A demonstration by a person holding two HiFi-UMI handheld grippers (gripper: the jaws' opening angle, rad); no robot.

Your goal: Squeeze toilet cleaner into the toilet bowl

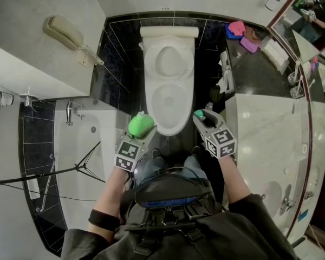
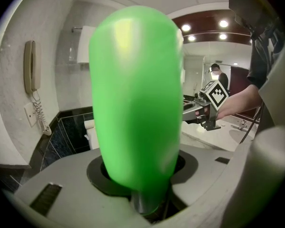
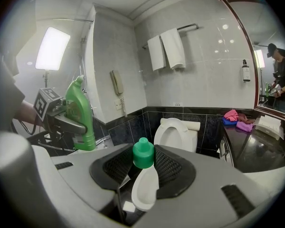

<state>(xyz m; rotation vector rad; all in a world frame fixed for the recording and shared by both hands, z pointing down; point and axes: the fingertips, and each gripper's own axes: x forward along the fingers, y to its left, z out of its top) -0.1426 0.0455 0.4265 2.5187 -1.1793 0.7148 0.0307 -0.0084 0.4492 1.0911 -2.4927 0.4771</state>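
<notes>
The white toilet (image 1: 169, 85) stands ahead with its lid up and the bowl uncovered. My left gripper (image 1: 142, 134) is shut on a green toilet cleaner bottle (image 1: 140, 124), held just left of the bowl's front rim. In the left gripper view the bottle (image 2: 133, 94) fills the middle, standing up between the jaws of that gripper (image 2: 141, 177). My right gripper (image 1: 202, 119) is shut on the bottle's green cap (image 1: 199, 114), right of the rim. In the right gripper view the cap (image 3: 143, 152) sits between the pads, with the bottle (image 3: 80, 112) at the left and the toilet (image 3: 176, 129) beyond.
A wall phone (image 1: 67, 32) hangs at the left above a bathtub (image 1: 84, 145). A pale counter with a sink (image 1: 271, 145) runs along the right, with pink and purple cloths (image 1: 242, 34) on a dark shelf. A black tripod (image 1: 70, 169) stands by the tub. Towels (image 3: 167, 49) hang high.
</notes>
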